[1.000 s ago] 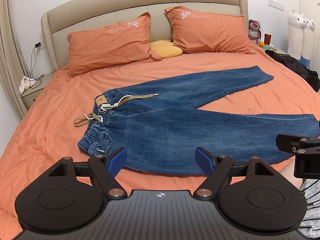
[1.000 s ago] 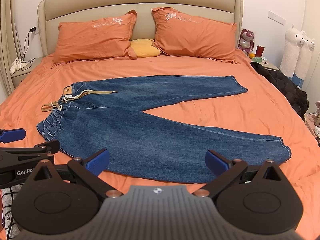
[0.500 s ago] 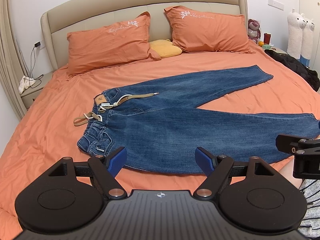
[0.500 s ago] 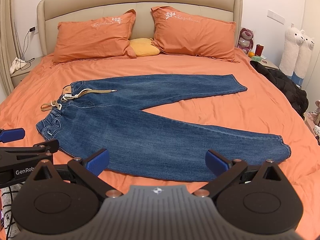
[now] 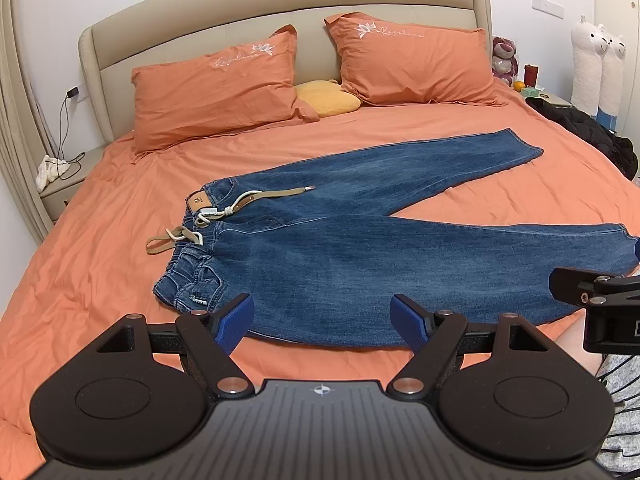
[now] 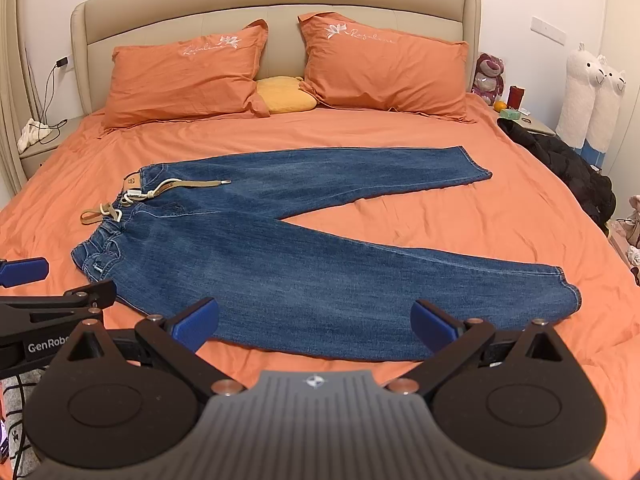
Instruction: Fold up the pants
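Pants spread flat ahead of both open jaws, waist to the left

Pants (image 5: 360, 256) of blue denim lie unfolded on the orange bed (image 5: 100, 248), just beyond both grippers and a little below them. Going left to right: the elastic waistband (image 6: 100, 248) with its tan drawstring (image 6: 188, 185) sits at the left end, and the two legs run off to the right, splayed in a narrow V. So the long axis lies across the view, side to side, with the waist pointing left and the hems pointing right. The far leg (image 6: 340, 176) angles up toward the pillows (image 6: 184, 76); the near leg (image 6: 360, 280) runs along the front edge of the bed and ends in a hem (image 6: 568, 292) at the right.

The left gripper (image 5: 322, 322) hovers over the near edge of the garment, close to the waistband corner, its jaws spread wide and holding nothing. The right gripper (image 6: 314, 322) hovers over the middle of the near leg, its jaws likewise wide apart and empty; the hem lies further to its right. Neither touches the cloth.

By my judgement no fold has been made yet. The left hand is the nearer one to the waist and the right hand to the near hem, which suits bringing one leg over onto the other.
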{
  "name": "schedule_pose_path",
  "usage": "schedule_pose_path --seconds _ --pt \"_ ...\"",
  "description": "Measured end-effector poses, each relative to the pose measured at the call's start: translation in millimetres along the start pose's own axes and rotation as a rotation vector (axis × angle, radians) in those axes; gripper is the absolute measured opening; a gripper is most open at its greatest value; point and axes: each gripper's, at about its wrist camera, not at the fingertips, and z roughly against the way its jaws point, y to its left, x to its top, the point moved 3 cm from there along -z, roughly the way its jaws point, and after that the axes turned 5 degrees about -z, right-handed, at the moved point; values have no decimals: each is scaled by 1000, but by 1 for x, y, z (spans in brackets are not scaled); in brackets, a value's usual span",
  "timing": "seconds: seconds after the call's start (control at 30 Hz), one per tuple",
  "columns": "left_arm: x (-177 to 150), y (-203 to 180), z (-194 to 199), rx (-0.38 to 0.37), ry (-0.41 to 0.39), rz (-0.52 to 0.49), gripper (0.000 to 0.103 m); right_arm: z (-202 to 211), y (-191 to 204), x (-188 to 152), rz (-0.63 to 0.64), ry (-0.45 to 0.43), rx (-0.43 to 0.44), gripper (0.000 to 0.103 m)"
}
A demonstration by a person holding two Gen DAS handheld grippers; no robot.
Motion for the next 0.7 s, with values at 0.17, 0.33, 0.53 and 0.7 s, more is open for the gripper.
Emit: schedule_pose_path --seconds 0.17,0.33,0.53,0.7 --pt "-1 -1 0 6 2 -6 91 0 -1 -1 -1 0 3 98" --pt "4 5 -5 25 2 -25 91 -6 -4 0 -4 7 5 98" --pt "16 36 -20 52 9 -25 89 -28 -43 11 -70 5 -3 98" --pt "33 66 -44 70 24 -95 85 -58 -111 28 -135 0 -39 97"
